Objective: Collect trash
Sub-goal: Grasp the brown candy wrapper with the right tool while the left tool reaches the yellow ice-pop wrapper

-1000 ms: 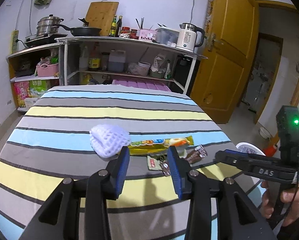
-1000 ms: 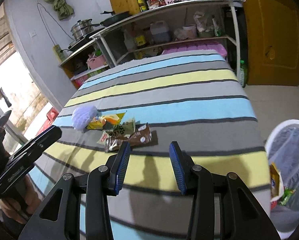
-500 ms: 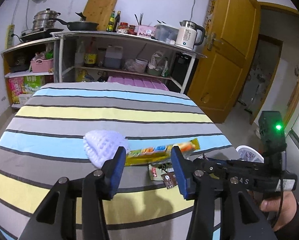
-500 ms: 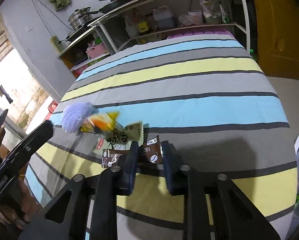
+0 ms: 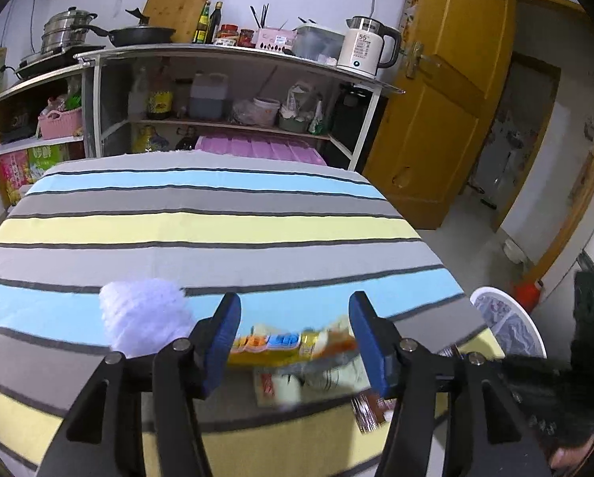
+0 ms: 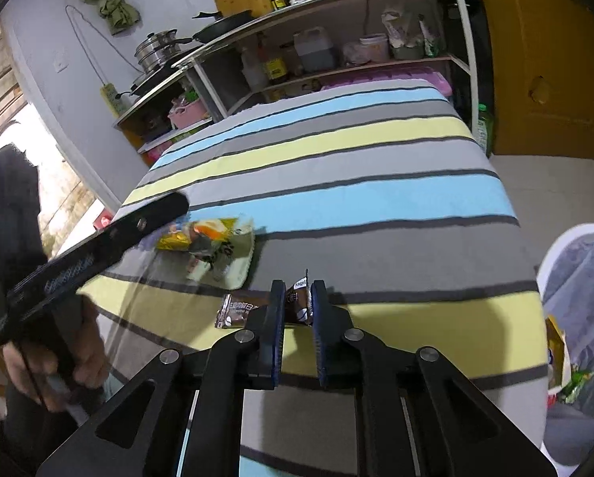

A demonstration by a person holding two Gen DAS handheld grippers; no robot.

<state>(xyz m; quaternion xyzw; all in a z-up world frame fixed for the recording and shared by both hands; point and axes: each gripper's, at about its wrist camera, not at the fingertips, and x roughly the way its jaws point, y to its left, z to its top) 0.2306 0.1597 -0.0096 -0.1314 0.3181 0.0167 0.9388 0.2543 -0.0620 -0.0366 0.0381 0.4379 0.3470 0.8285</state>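
Observation:
My right gripper (image 6: 297,298) is shut on a brown snack wrapper (image 6: 237,311) that lies on the striped table (image 6: 376,159). My left gripper (image 5: 293,338) is open, its jaws on either side of a yellow-orange wrapper (image 5: 281,344). A pale green wrapper (image 5: 325,377) lies just under it, also in the right wrist view (image 6: 225,256). A white foam fruit net (image 5: 144,314) sits left of my left gripper. The brown wrapper (image 5: 370,409) shows blurred by my left gripper's right finger.
A white bin (image 6: 579,318) with a bag and some trash in it stands off the table's right side, also in the left wrist view (image 5: 507,326). Kitchen shelves (image 5: 233,91) stand beyond the table's far edge. A wooden door (image 5: 436,99) is at the right.
My right gripper came down and closed on the brown wrapper. My left gripper moved forward and lower, so the yellow-orange wrapper now lies between its open jaws.

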